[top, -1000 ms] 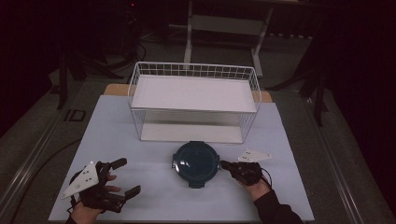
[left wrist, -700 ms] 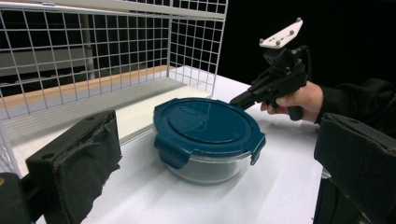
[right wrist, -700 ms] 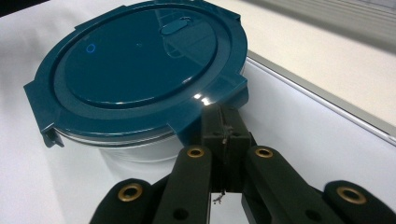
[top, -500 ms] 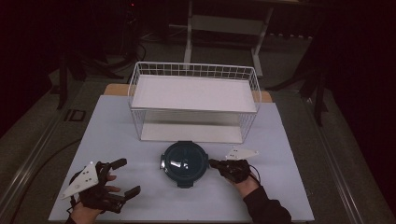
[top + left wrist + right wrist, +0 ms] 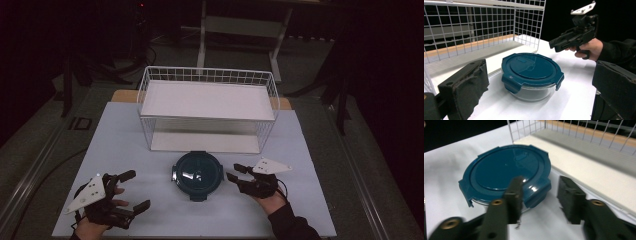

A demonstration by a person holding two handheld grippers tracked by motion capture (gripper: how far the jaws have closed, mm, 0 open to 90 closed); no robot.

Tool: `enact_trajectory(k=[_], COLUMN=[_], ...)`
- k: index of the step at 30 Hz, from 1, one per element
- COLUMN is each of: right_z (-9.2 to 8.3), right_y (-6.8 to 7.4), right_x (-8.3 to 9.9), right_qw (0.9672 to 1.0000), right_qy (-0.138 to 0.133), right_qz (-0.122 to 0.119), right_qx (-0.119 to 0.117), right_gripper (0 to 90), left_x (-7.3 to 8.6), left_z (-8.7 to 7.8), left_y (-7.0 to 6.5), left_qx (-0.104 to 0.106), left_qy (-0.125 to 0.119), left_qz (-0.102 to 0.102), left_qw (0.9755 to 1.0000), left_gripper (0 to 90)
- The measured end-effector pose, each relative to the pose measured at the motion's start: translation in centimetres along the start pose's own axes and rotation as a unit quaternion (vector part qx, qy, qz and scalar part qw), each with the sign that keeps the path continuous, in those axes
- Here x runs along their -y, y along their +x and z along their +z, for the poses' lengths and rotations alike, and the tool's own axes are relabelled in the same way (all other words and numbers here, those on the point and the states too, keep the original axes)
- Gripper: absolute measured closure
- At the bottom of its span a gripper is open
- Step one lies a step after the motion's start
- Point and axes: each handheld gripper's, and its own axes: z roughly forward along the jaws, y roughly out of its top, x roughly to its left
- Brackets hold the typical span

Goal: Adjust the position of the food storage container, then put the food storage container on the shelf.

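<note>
From my station I saw the round glass container [image 5: 197, 175] with its dark teal clip lid [image 5: 530, 66] sitting on the white counter [image 5: 305, 160], near the middle of the front half and just in front of the white wire basket [image 5: 208, 107]. The lid was seated flat, its side tabs folded down over the clear bowl.

My right gripper [image 5: 239, 174] rested just beside the container's right side, apart from it in the high view. In the right gripper view its fingers [image 5: 566, 195] stood spread, one in front of the lid's near rim tab and the other off to the side over bare counter; I could not tell whether the first touched the tab. They held nothing.

My left gripper [image 5: 132, 190] lay toward the counter's front left corner, well apart from the container, its fingers [image 5: 465, 88] wide apart and empty.

The basket stood toward the counter's far edge, with a white shelf panel in its top and another under it.
</note>
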Motion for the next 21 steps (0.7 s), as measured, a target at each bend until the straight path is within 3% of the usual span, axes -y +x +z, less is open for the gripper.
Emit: enact_trajectory(k=[1,2,3,4,5,6,8,9,10,13,14,16,17,18,21], right_z=[0.0,-0.3,-0.3,-0.5,-0.5,-0.6,-0.6,-0.4,-0.5,-0.6,-0.8,-0.9,-0.9,-0.8,-0.7], right_y=[0.0,0.2,0.2,0.4,0.4,0.6,0.7,1.0,1.3,1.5,1.8,1.9,1.9,1.8,1.7], right_x=[0.0,-0.2,-0.2,-0.3,-0.3,-0.5,-0.6,-0.7,-0.7,-0.9,-1.0,-1.3,-1.3,-1.6,-1.8], right_qw=[1.0000,0.9999,0.9999,0.9993,0.9993,0.9989,0.9988,0.9987,0.9979,0.9978,0.9969,0.9963,0.9963,0.9965,0.9973], right_qy=[0.000,-0.008,-0.008,-0.023,-0.023,-0.020,-0.020,-0.016,-0.025,-0.021,-0.037,-0.044,-0.044,-0.038,-0.033], right_qz=[0.000,0.001,0.001,0.006,0.006,-0.005,-0.011,-0.028,-0.049,-0.060,-0.069,-0.074,-0.074,-0.074,-0.063], right_qx=[0.000,-0.013,-0.013,-0.028,-0.028,-0.043,-0.042,-0.040,-0.034,-0.018,0.001,0.009,0.009,-0.010,-0.018], right_gripper=[50.0,38.3,38.3,26.2,26.2,16.1,12.8,10.2,10.3,12.4,12.7,14.2,14.2,16.0,17.7], left_x=[0.0,-0.1,-0.1,-0.2,-0.2,-0.5,-0.9,-1.1,-1.5,-2.3,-2.9,-3.3,-3.3,-3.7,-3.9], left_z=[0.0,0.1,0.1,0.3,0.3,0.5,0.6,0.7,0.8,1.2,1.6,2.1,2.1,2.7,3.3], left_y=[0.0,0.0,0.0,-0.1,-0.1,-0.1,-0.2,-0.2,-0.2,0.0,0.2,0.4,0.4,0.6,0.8], left_qx=[0.000,0.003,0.003,0.005,0.005,0.008,0.010,0.011,0.013,0.019,0.015,0.010,0.010,0.008,0.001], left_qy=[0.000,0.002,0.002,0.006,0.006,0.010,0.013,0.012,0.013,0.018,0.027,0.037,0.037,0.043,0.052], left_qz=[0.000,0.002,0.002,0.003,0.003,0.003,0.004,0.004,0.002,0.002,0.007,0.001,0.001,-0.009,-0.017], left_qw=[1.0000,1.0000,1.0000,1.0000,1.0000,0.9999,0.9999,0.9999,0.9998,0.9997,0.9995,0.9993,0.9993,0.9990,0.9985], left_gripper=[0.9,0.9,0.9,0.9,0.9,0.9,0.8,0.8,0.8,0.8,0.9,0.9,0.9,0.9,0.9])
